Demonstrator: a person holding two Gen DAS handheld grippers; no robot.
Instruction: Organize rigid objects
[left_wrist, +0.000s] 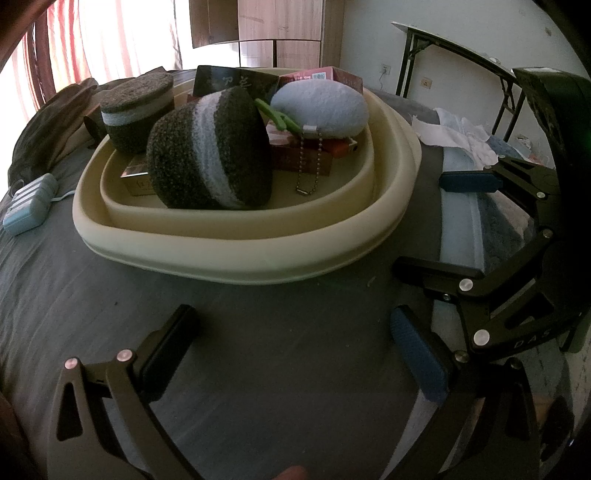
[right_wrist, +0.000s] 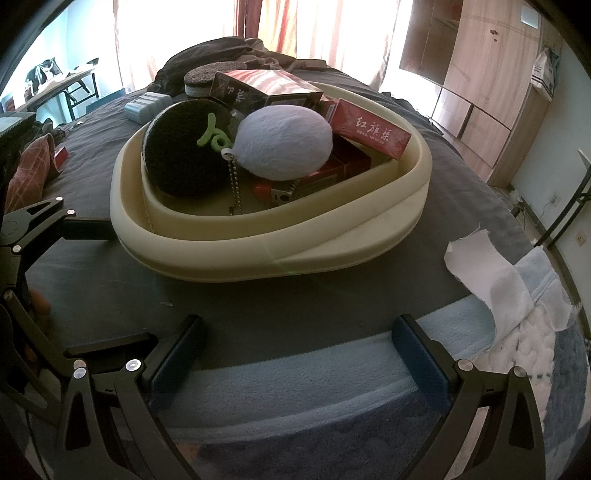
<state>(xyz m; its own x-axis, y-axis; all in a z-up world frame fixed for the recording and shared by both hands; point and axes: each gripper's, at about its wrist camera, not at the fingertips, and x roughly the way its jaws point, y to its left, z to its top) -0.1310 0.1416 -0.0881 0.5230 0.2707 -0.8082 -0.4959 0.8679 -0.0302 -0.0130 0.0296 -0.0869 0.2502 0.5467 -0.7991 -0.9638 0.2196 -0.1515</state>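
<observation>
Cream basin (left_wrist: 236, 236) of objects sits beyond both grippers' spread, empty fingers (left_wrist: 417, 354) (right_wrist: 421, 354).

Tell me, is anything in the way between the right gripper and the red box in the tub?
Yes. The tub's cream rim rises between the open right gripper and the red box. The bed between gripper and tub is bare. A grey plush egg sits beside the box on the left, so reaching over the rim on the right looks easiest.

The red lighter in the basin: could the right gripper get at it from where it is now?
Probably yes: the right gripper is open and empty, and the red lighter lies exposed just behind the basin wall, though the white plush crowds it.
</observation>
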